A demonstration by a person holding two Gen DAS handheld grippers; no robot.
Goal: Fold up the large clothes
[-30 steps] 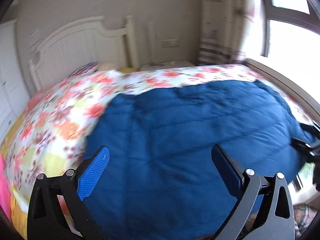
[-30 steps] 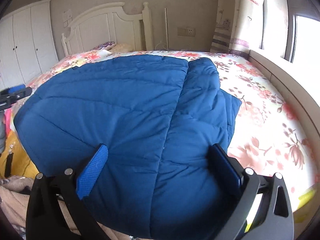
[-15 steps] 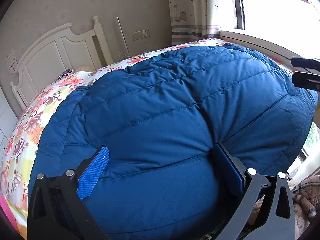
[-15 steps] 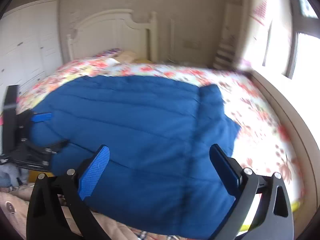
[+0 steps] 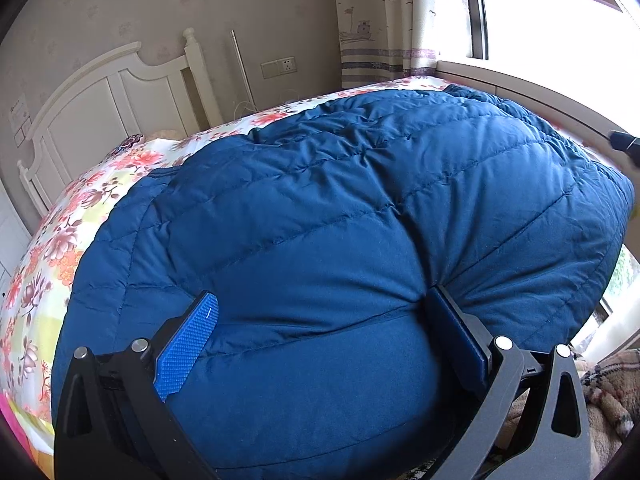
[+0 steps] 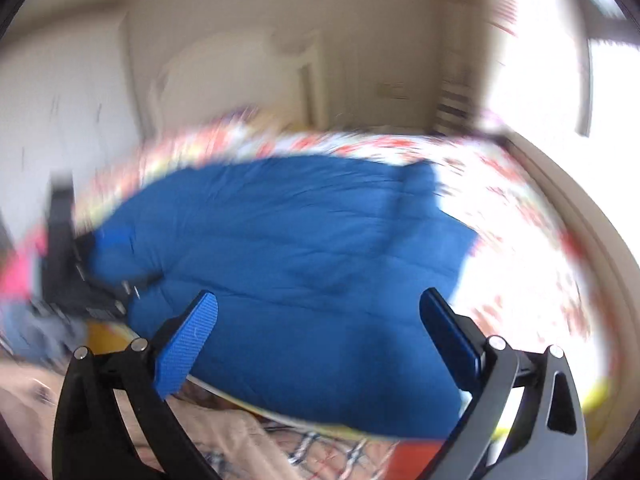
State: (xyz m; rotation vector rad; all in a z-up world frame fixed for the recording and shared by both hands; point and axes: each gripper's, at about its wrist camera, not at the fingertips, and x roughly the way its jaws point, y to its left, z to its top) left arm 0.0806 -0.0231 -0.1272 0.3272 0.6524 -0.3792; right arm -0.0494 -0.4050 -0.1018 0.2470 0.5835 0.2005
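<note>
Blue puffy jacket (image 5: 340, 240) spread flat on floral bed (image 5: 68, 236), near foot edge. Left tool (image 5: 320, 328) wide, 2 fingers pressed into jacket's near hem, padding bulging between, not pinched. Right tool (image 6: 318, 320) wide, holding nothing, above jacket's near edge; right view heavily blurred. White headboard (image 5: 100, 116) behind.

No words or numbers can be read here. A small paper sign (image 5: 19, 119) hangs on the wall, but its writing is too tiny.
</note>
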